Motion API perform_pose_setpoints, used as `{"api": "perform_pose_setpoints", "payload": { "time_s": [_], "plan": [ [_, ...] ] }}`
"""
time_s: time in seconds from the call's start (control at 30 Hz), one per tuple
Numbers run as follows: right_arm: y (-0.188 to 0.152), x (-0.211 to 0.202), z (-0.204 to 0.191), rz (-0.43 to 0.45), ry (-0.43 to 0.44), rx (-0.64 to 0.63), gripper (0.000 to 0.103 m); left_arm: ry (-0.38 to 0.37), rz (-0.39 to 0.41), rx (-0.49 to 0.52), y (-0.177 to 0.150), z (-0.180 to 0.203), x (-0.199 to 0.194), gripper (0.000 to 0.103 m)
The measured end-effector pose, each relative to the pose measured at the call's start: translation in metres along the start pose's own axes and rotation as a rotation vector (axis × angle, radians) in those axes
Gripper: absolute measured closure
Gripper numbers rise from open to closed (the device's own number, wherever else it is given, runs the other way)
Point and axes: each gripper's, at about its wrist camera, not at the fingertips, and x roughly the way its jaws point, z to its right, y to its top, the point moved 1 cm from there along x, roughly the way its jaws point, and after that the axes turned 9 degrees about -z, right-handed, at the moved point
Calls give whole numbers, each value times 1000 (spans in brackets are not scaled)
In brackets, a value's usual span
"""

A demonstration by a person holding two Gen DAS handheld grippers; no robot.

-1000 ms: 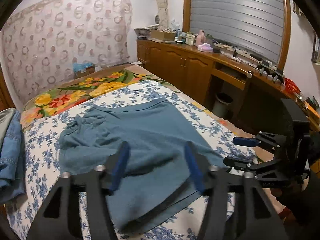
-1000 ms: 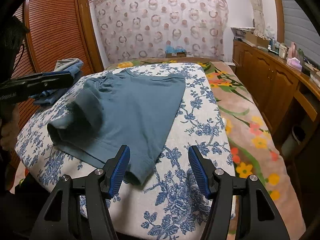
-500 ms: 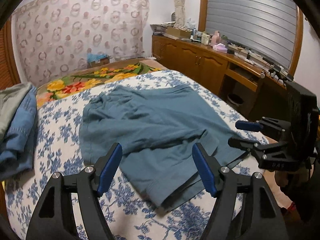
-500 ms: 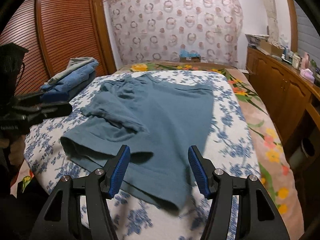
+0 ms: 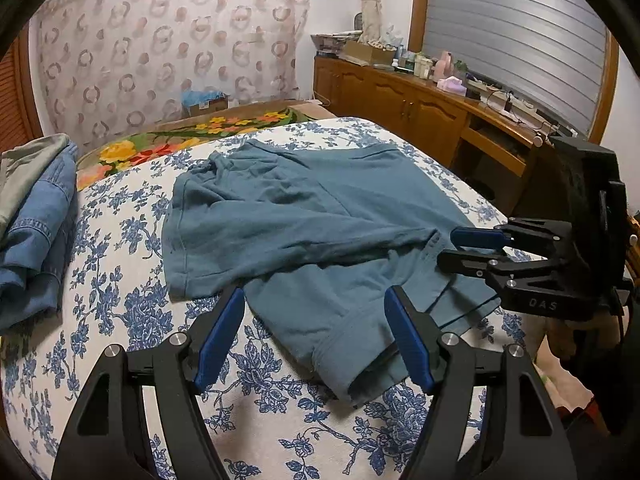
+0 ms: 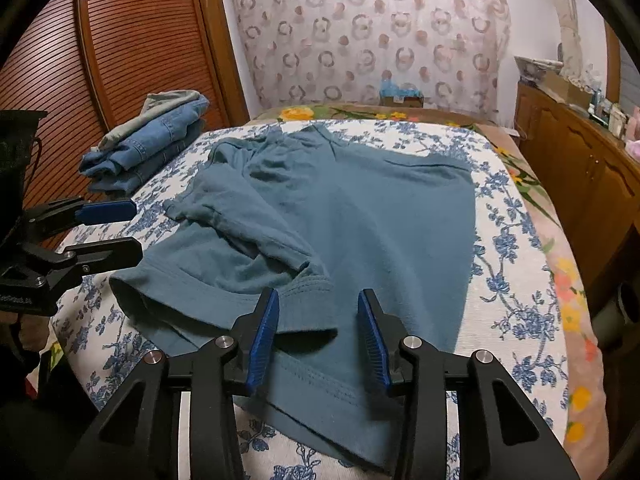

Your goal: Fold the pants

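Observation:
Blue-grey shorts (image 5: 304, 232) lie spread on the flowered bed cover (image 5: 120, 308), with one leg flopped loosely over the other; they also show in the right wrist view (image 6: 360, 216). My left gripper (image 5: 316, 304) is open and empty, hovering over the near hem of a leg. My right gripper (image 6: 318, 300) is open and empty, its jaws astride the stitched hem of the upper leg. Each gripper shows in the other's view: the right one (image 5: 464, 246) at the shorts' right edge, the left one (image 6: 120, 228) at their left edge.
A stack of folded jeans (image 5: 32, 216) lies on the bed's left side, seen also in the right wrist view (image 6: 148, 140). A wooden sideboard (image 5: 420, 112) with clutter runs along the right. A slatted wooden wardrobe (image 6: 132, 40) stands at the left.
Both grippers have swung around and drawn closer to the shorts' near hems. My right gripper's jaws have narrowed somewhat. The shorts have not moved.

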Motion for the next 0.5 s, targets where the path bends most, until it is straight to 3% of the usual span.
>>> {"api": "perform_pose_setpoints", "payload": {
  "time_s": [0.2, 0.27, 0.33, 0.5],
  "plan": [
    [5, 9, -2, -24, 35, 0, 75, 3, -9, -8, -3, -3, 3, 30],
    [6, 10, -4, -25, 47, -7, 87, 5, -12, -17, -5, -5, 4, 30],
    [7, 7, -5, -15, 67, -3, 92, 8, -14, -23, -5, -8, 5, 30],
    [8, -13, -6, 46, 90, -10, 96, 12, -14, -39, -7, -13, 4, 30]
  ]
}}
